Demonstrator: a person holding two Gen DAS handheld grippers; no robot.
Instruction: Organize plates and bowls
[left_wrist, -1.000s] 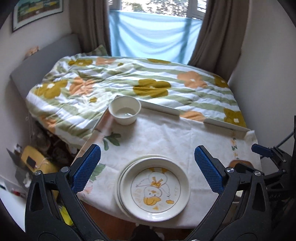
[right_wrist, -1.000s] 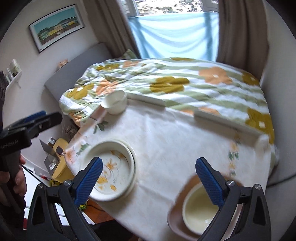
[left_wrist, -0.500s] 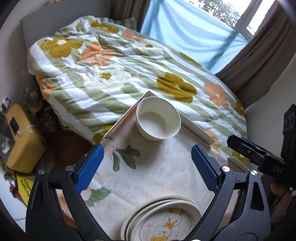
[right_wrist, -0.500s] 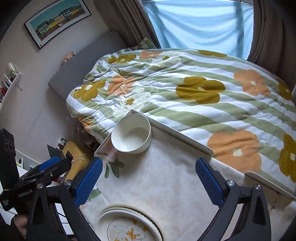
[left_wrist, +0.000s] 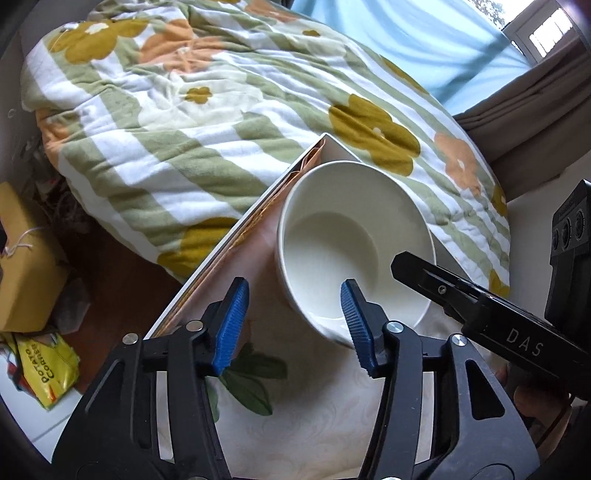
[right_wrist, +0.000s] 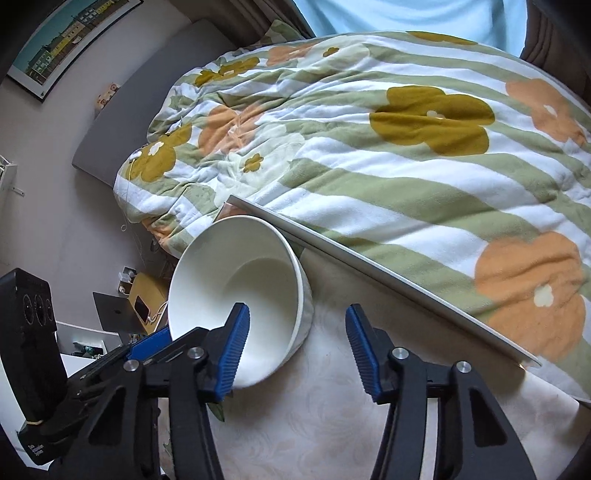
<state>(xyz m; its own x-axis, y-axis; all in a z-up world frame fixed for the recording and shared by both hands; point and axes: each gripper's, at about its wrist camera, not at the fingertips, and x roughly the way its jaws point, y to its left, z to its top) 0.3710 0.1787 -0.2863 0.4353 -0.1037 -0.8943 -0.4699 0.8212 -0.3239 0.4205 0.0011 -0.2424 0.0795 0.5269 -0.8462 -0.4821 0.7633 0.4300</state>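
A white bowl (left_wrist: 347, 240) stands at the far left corner of the table; it also shows in the right wrist view (right_wrist: 240, 295). My left gripper (left_wrist: 291, 325) is open, its right finger inside the bowl's near rim and its left finger outside. My right gripper (right_wrist: 295, 339) is open, its left finger inside the bowl and its right finger outside over the cloth. Both straddle the bowl's wall from opposite sides. The stacked plates are out of view.
The table wears a white floral cloth (left_wrist: 295, 424) with a raised white edge rail (right_wrist: 369, 266). A bed with a flowered quilt (right_wrist: 406, 129) lies just beyond. Left of the table are a yellow box (left_wrist: 22, 258) and a snack bag (left_wrist: 44, 369) on the floor.
Both grippers have moved forward to the bowl at the table's corner and narrowed. The plate stack has dropped out of view.
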